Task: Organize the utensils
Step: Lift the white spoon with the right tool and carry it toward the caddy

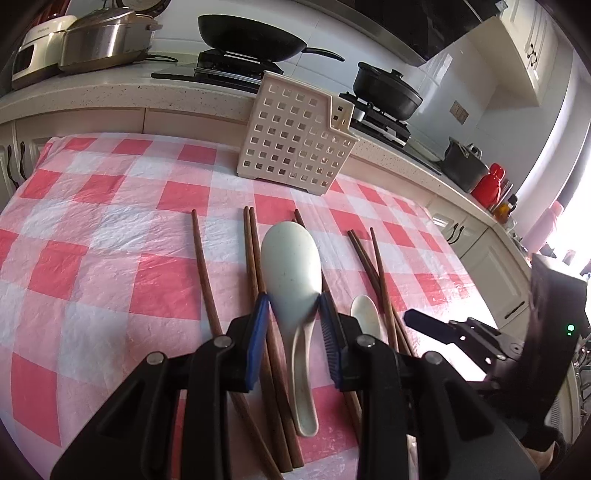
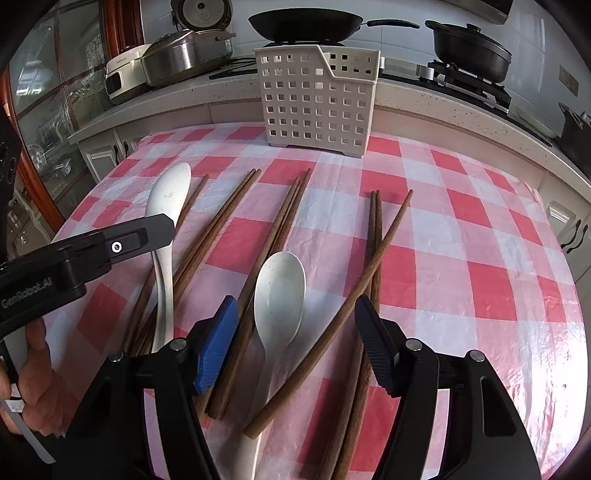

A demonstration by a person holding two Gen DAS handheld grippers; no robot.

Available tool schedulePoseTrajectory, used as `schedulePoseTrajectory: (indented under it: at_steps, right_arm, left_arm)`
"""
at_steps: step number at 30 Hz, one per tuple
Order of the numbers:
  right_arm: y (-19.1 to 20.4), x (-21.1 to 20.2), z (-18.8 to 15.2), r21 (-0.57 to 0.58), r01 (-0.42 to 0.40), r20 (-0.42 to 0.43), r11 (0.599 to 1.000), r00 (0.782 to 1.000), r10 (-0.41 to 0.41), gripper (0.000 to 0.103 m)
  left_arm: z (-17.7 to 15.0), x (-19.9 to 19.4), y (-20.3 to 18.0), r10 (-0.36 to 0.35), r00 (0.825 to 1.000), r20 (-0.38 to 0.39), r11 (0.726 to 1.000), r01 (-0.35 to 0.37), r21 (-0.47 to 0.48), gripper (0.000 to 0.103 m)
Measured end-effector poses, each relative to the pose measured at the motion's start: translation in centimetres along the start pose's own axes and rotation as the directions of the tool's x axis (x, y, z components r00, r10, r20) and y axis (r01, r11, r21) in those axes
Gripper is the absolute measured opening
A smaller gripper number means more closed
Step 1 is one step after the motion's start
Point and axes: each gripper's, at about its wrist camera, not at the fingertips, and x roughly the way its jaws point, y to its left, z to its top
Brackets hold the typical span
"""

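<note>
Big spoon [image 1: 291, 266]: white, gripped at the narrow neck just under the bowl, bowl pointing away toward the basket [image 2: 317, 99], handle trailing back between the fingers. Held there by the left gripper [image 1: 293, 306], jaws narrow, a blue pad pressed on each side of the neck. Hard to tell whether clear of the cloth [image 2: 461, 229] or just resting on it.

Small spoon [image 2: 280, 291]: white too, lying hollow side up on the cloth, near the front edge. Straddled by the right gripper [image 2: 295, 304], jaws standing wide, neither pad touching the spoon, a gap on both sides.

Brown chopsticks [image 2: 373, 236] spread over the cloth, mostly lengthwise toward the basket:
- one single at the far left, beside the big spoon
- one pair next to it
- another pair just left of the small spoon, running under the right gripper's blue pad
- a pair to the right, passing under its black pad
- one loose stick [image 2: 332, 325] slanting across that last pair, its near end lying over the small spoon's handle

Upright at the far edge of the red-and-white checked cloth, well apart from the utensils: the cream basket, walls pierced with square holes, one corner cut lower.

At the lower left of the right wrist view, a hand [image 2: 37, 387] around the left gripper's black body.

Behind the table, a pale speckled counter [image 2: 424, 99] with a black wok [image 2: 306, 24] and a lidded black pot [image 2: 469, 48] on a stove, and rice cookers [image 2: 166, 62] further left.
</note>
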Motion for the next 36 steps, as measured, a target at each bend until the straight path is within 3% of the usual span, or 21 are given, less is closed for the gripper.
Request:
schedulePoseTrajectory:
  at_steps: [7, 14, 21, 27, 32, 36]
  right_arm:
    - [0.7, 1.5, 0.8, -0.017, 0.038, -0.020, 0.999, 0.999, -0.038, 0.059]
    - [0.9, 2.2, 1.1, -0.034, 0.056, -0.031, 0.998, 0.998, -0.057, 0.033]
    - [-0.4, 1.2, 0.9, -0.006, 0.042, -0.005, 0.999, 0.999, -0.042, 0.031]
    - [-1.8, -0.8, 1.4, 0.025, 0.024, 0.045, 0.999, 0.999, -0.025, 0.028]
    - [-2.4, -2.5, 1.7, 0.041, 0.006, 0.084, 0.999, 0.996, -0.009, 0.028]
    - [-3.0, -3.3, 1.5, 0.045, 0.000, 0.100, 0.999, 0.995, -0.004, 0.028]
  left_arm:
    - [-0.2, -0.6, 0.8, -0.015, 1.000, 0.015, 1.000, 0.015, -0.016, 0.026]
    - [-0.3, -0.8, 0.9, -0.020, 1.000, 0.017, 1.000, 0.021, -0.013, 0.025]
    - [-0.3, -0.3, 1.3, -0.004, 1.000, -0.009, 1.000, 0.004, -0.019, 0.025]
    - [-0.3, 1.3, 1.2, 0.048, 0.997, -0.055, 0.999, -0.049, -0.018, 0.043]
    - [0.0, 3.3, 0.6, 0.090, 0.990, -0.112, 0.996, -0.091, -0.004, 0.045]
    - [0.5, 4.7, -0.1, 0.144, 0.981, -0.132, 0.990, -0.142, 0.028, 0.052]
